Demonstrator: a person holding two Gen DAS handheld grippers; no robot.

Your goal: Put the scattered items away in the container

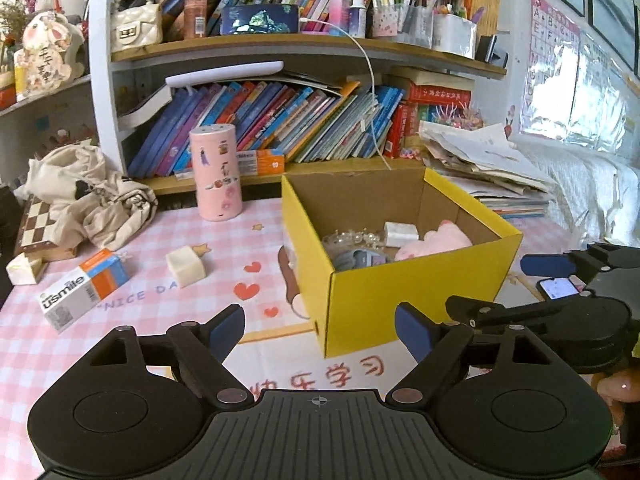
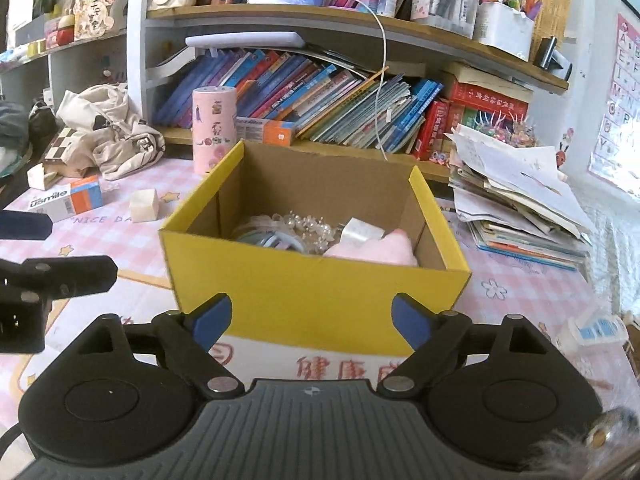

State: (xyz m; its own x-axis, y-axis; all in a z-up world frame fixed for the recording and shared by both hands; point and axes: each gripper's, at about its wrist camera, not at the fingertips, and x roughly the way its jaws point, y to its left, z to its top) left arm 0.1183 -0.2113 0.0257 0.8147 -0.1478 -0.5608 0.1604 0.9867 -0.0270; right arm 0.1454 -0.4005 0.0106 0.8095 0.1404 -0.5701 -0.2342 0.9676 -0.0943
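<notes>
- your left hand-held gripper [image 1: 320, 330] has its jaws apart with nothing between them, hanging above the pink checked counter [image 1: 132, 320] just in front of the yellow box [image 1: 384, 308].
- your right hand-held gripper [image 2: 306, 320] is also spread wide and empty, facing the box's near wall.
- the box stands open on the counter and holds a pink plush [image 2: 372, 252], a beaded piece [image 2: 308, 226] and a small white block [image 2: 362, 232].
- to the left on the counter lie a usmile carton [image 1: 82, 290] and a cream cube [image 1: 186, 266], well apart from the box.
- a pink cylinder [image 1: 218, 174] stands upright behind them, near the bookshelf [image 1: 280, 120].
</notes>
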